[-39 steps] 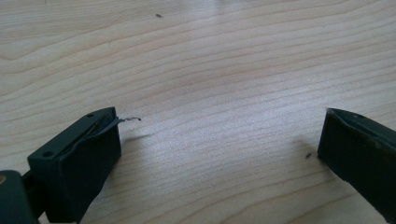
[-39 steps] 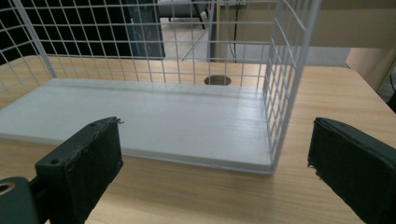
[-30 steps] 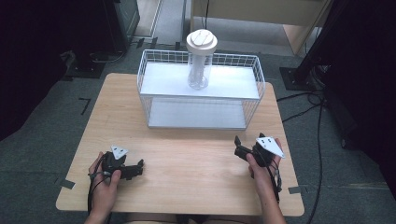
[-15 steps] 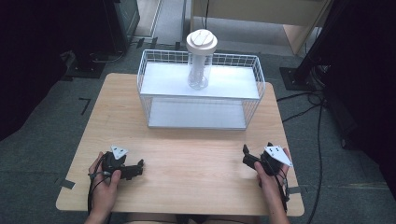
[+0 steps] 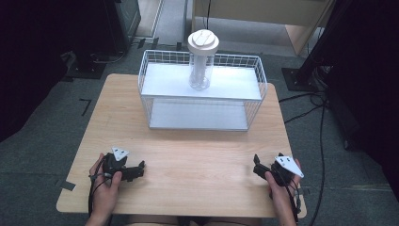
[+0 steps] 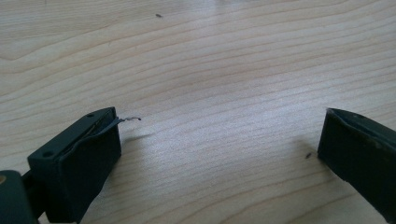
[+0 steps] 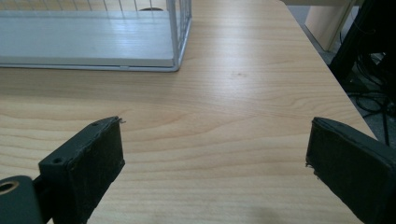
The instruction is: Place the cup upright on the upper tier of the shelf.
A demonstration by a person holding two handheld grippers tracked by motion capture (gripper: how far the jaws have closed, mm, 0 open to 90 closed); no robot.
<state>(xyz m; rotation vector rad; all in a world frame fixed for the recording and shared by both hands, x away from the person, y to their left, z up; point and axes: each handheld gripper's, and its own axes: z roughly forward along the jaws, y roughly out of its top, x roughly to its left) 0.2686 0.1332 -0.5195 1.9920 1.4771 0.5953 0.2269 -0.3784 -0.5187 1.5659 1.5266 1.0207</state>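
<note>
Resting low on the table (image 5: 188,165), the left tongs (image 5: 136,170) sit spread and empty near the front left corner. Well beyond them, a tall clear container (image 5: 201,66) with a wide white lid (image 5: 203,41) stands upright in the wire basket (image 5: 150,101). It looks light, rigid and slippery; I'd grip the narrow body below the lid. The right tongs (image 5: 258,165) sit spread and empty at the front right.
</note>
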